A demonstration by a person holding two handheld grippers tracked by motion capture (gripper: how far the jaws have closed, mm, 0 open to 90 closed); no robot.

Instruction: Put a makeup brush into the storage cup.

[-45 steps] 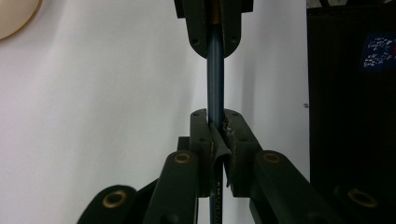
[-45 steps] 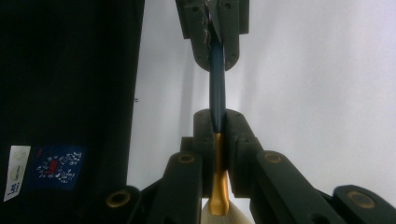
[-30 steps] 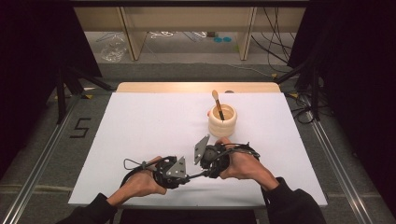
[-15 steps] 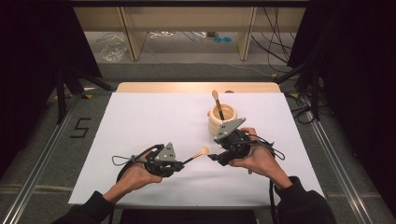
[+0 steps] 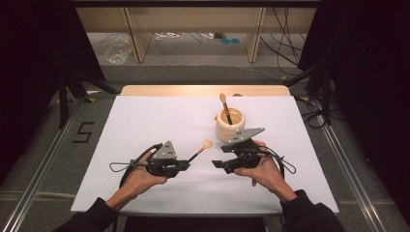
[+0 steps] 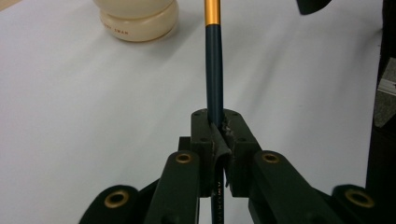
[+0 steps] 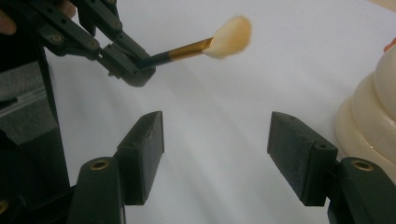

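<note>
High view: left gripper (image 5: 186,163), jaws clamped on a makeup brush (image 5: 202,149) pointing to 2 o'clock, should lift it clear of the surface (image 5: 145,125) toward the ribbed holder (image 5: 230,126), past the right gripper (image 5: 218,164), whose empty jaws have just been opening.

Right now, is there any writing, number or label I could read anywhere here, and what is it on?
"5": dark figure on the floor left of the table.
Small dark print on the cream holder, low on its side: too blurred to read.
Tiny print on the brush handle, between the jaws: too small to read.
</note>
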